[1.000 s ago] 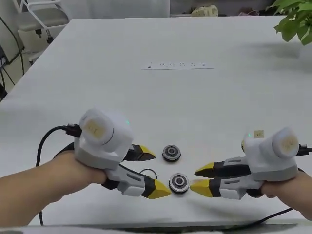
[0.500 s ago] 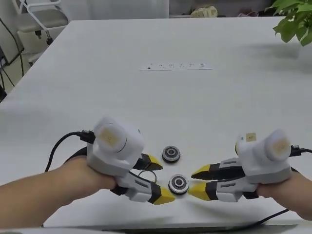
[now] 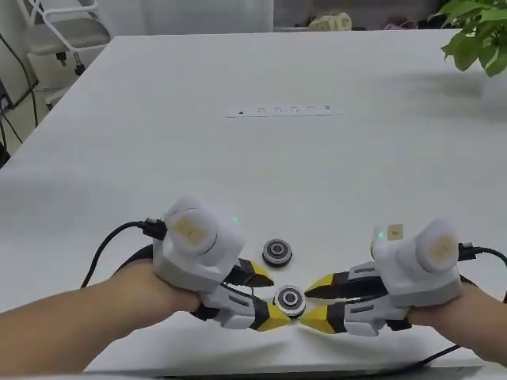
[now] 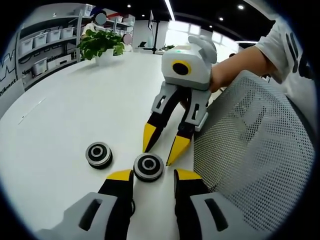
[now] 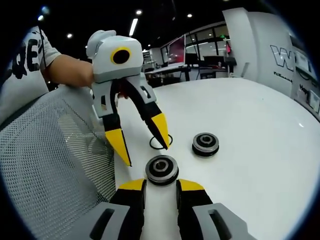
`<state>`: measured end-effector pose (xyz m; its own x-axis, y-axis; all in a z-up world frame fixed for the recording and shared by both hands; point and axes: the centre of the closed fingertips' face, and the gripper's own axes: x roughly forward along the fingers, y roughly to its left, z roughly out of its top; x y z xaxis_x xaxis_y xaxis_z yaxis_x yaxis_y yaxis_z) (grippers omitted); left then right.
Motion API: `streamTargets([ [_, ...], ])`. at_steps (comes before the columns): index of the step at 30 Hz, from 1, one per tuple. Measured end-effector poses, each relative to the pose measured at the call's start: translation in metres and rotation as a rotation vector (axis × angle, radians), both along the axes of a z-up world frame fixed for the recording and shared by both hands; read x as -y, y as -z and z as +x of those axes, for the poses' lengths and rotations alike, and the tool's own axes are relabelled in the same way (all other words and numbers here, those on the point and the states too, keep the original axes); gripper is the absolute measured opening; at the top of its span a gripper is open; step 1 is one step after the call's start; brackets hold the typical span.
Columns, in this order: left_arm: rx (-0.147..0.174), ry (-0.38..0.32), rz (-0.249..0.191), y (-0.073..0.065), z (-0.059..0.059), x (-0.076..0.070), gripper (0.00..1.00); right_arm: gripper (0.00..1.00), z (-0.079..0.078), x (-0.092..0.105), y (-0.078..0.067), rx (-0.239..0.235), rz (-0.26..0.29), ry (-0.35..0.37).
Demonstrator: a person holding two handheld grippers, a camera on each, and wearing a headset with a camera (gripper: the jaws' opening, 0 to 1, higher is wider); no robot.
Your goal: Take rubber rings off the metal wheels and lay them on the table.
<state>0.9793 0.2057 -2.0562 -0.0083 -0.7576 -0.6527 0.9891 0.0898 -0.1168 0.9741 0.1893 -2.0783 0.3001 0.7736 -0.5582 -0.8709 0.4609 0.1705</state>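
As I am looking down through the head view, both claws are meeting near the front edge of the white desk [image 3: 238,158]. My left claw [image 3: 271,299] is pointing in from the left with its jaws moderately spread, holding nothing. My right claw [image 3: 312,301] is pointing in from the right, also parted and holding nothing. A metal wheel [image 3: 290,299] is lying flat between their yellow tips. A second wheel [image 3: 277,251] is lying just beyond it, apart from both claws.

Through the left gripper view, the metal wheel is sitting between my left claw's two tips, and the right claw is pointing at it from the far side. I cannot tell whether any tip is touching it. A mesh chair back [image 4: 250,150] is standing on the right.

Through the right gripper view, the metal wheel is lying just past my right claw's tips. A thin black rubber ring [image 5: 158,148] is lying flat on the desk at one tip of the left claw, near the second wheel.
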Motion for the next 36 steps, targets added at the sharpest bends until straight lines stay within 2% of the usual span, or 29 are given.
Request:
streamTargets([
  [7, 0.000, 0.001, -0.007, 0.002, 0.000, 0.007, 0.22, 0.22, 0.000, 0.001, 0.001, 0.001, -0.002, 0.001],
  [13, 0.017, 0.005, -0.002, 0.005, 0.000, 0.011, 0.19, 0.21, 0.000, 0.001, 0.001, -0.001, 0.000, 0.004],
  [15, 0.073, 0.011, -0.005, 0.003, 0.004, 0.012, 0.14, 0.21, -0.001, 0.001, 0.002, -0.002, 0.000, 0.005],
  [16, 0.092, 0.010, -0.003, 0.004, 0.006, 0.012, 0.12, 0.21, -0.001, 0.001, 0.002, -0.004, 0.002, 0.007],
  [20, 0.081, 0.021, 0.008, 0.008, 0.003, 0.011, 0.10, 0.21, 0.000, 0.003, 0.004, -0.004, 0.001, 0.007],
  [21, 0.094, 0.025, 0.002, 0.008, 0.004, 0.012, 0.11, 0.21, 0.001, 0.003, 0.004, -0.003, -0.001, 0.006],
  [27, 0.126, 0.030, 0.011, 0.010, 0.010, 0.014, 0.09, 0.21, 0.001, 0.001, 0.003, 0.000, -0.001, 0.005],
  [36, 0.142, 0.017, 0.007, 0.009, 0.009, 0.015, 0.08, 0.22, 0.002, 0.001, 0.002, 0.008, 0.002, 0.007],
])
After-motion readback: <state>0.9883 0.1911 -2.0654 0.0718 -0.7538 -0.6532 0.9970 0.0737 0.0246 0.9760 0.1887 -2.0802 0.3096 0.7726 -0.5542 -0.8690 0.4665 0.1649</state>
